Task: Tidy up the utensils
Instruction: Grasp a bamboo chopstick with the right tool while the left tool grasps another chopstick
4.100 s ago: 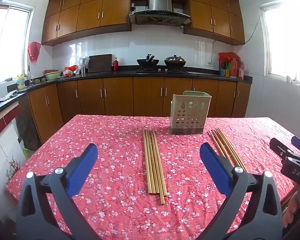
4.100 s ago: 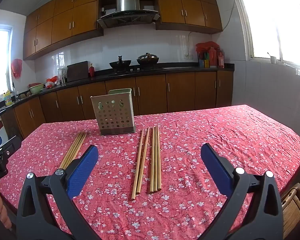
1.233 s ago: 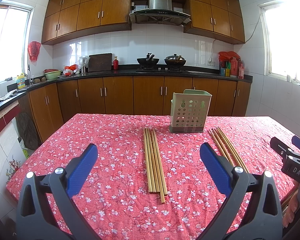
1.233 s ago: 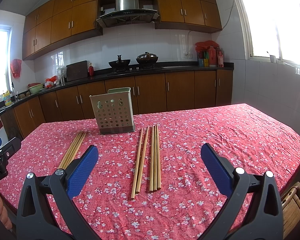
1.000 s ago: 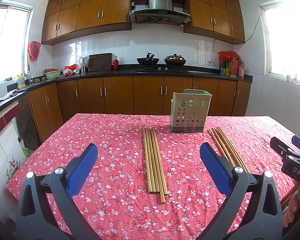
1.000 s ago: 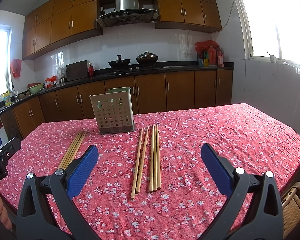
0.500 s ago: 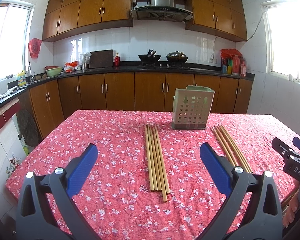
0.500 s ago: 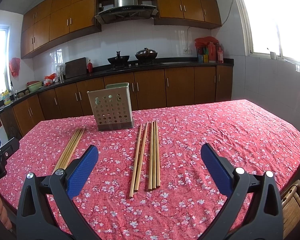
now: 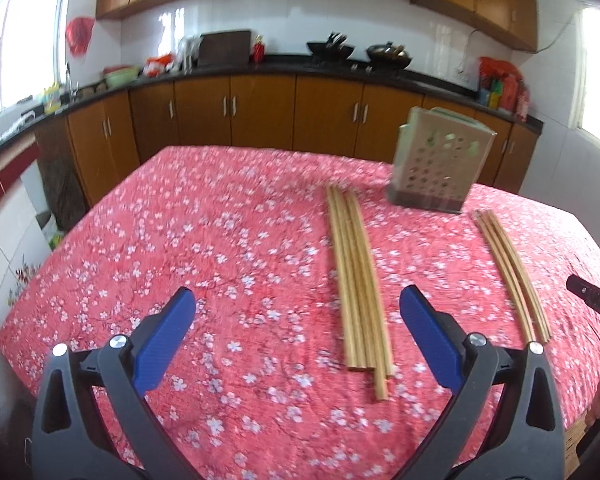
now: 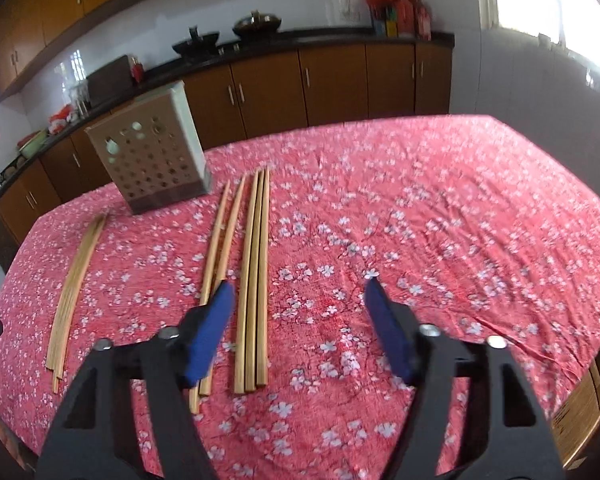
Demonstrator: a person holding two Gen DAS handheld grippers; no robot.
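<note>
Both views had tipped down toward the table (image 9: 204, 216) compared with half a second before, when the upper cabinets and range hood filled the top of each picture; the cloth now took up most of the frame and the edges were smeared by motion, which suggested both tools were dropping toward the chopsticks. The left tool (image 9: 298, 330) hung with its blue pads wide apart and held nothing, above bare cloth just left of the near ends of the left bundle of chopsticks (image 9: 358, 280). The right tool (image 10: 300, 324) had narrowed its gap from the earlier wide spread but was not closed, and it gripped nothing; its left pad sat over the near part of the 2 looser sticks, while the 3 tighter ones of the right bundle of chopsticks (image 10: 254, 264) ran into the gap between the pads. The perforated utensil holder (image 9: 440, 168) stood upright at the far side of the table, between the 2 bundles and just beyond their far ends, and it looked empty as far as could be told. No stick had yet been lifted, so the sorting appeared to be at its very start, with a first grasp by the right tool the likely next step.
</note>
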